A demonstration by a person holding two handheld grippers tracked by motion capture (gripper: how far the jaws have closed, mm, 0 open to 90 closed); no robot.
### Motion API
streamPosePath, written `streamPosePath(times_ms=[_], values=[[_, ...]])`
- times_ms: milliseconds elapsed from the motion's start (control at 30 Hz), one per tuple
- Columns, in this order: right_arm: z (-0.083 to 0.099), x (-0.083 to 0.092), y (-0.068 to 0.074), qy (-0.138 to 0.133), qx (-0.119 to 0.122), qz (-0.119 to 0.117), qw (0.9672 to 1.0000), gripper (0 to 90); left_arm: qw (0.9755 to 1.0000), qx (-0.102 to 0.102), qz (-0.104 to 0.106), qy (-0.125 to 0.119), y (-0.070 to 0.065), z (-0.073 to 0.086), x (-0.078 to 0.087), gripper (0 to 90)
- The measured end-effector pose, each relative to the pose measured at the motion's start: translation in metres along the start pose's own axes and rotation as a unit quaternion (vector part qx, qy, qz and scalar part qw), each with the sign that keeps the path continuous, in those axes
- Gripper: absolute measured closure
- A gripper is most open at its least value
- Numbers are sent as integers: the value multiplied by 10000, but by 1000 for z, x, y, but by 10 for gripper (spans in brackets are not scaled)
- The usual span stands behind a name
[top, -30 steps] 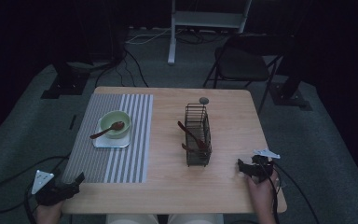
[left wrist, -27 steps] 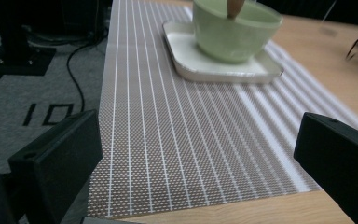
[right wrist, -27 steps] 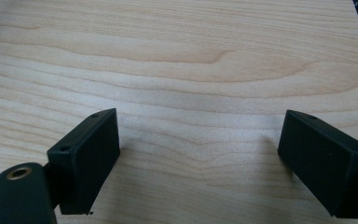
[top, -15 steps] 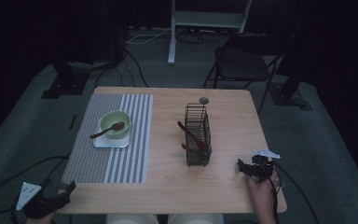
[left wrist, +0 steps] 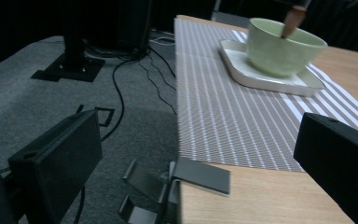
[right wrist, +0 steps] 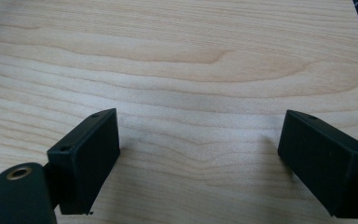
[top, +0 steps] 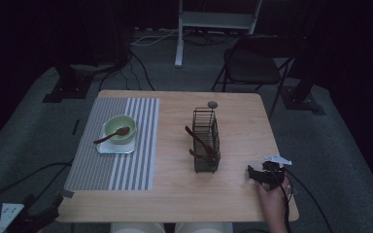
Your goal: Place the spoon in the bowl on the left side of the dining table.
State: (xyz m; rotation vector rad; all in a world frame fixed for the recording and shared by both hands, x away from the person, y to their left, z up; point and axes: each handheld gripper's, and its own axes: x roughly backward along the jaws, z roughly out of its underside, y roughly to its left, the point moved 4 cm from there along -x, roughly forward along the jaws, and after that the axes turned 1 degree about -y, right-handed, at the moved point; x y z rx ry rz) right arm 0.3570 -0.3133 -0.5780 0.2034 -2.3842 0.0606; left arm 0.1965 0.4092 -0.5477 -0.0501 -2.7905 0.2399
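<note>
Bowl (top: 120, 129) with a spoon (top: 111, 135) sits on the striped mat (top: 126, 160) while both grippers, left (top: 39, 216) and right (top: 260, 174), hold empty jaws spread wide.

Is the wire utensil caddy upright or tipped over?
Upright. The wire caddy stands on its base on the table, and wooden utensils lean inside it.

No readable text, label, brand, number or sign for you in high view or either gripper view. Striped placemat (top: 114, 143), green bowl (top: 120, 128), wire rack (top: 206, 141), wooden table (top: 233, 121): all unmarked. Your gripper jaws: plain black, no lettering.
</note>
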Motion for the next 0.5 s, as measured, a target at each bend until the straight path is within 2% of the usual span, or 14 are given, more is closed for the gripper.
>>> streamPosePath(times_ms=[33, 133, 200, 300, 433, 500], values=[[0, 0, 0, 0, -1, 0, 10000, 118, 9999, 67, -74, -10, 2, 1, 0, 10], [0, 0, 0, 0, 0, -1, 10000, 119, 9995, 297, -53, 2, 7, 2, 1, 10], [0, 0, 0, 0, -1, -1, 10000, 119, 9992, 365, -148, 69, 9, 4, -1, 10], [0, 0, 0, 1, -1, -2, 10000, 118, 9980, 622, -71, 39, 12, 6, -2, 10], [0, 0, 0, 0, -1, -1, 10000, 118, 9978, 641, -74, 158, 11, 7, -5, 10], [0, 0, 0, 1, -1, -1, 10000, 118, 9981, 557, -32, 259, 9, 9, -7, 10]])
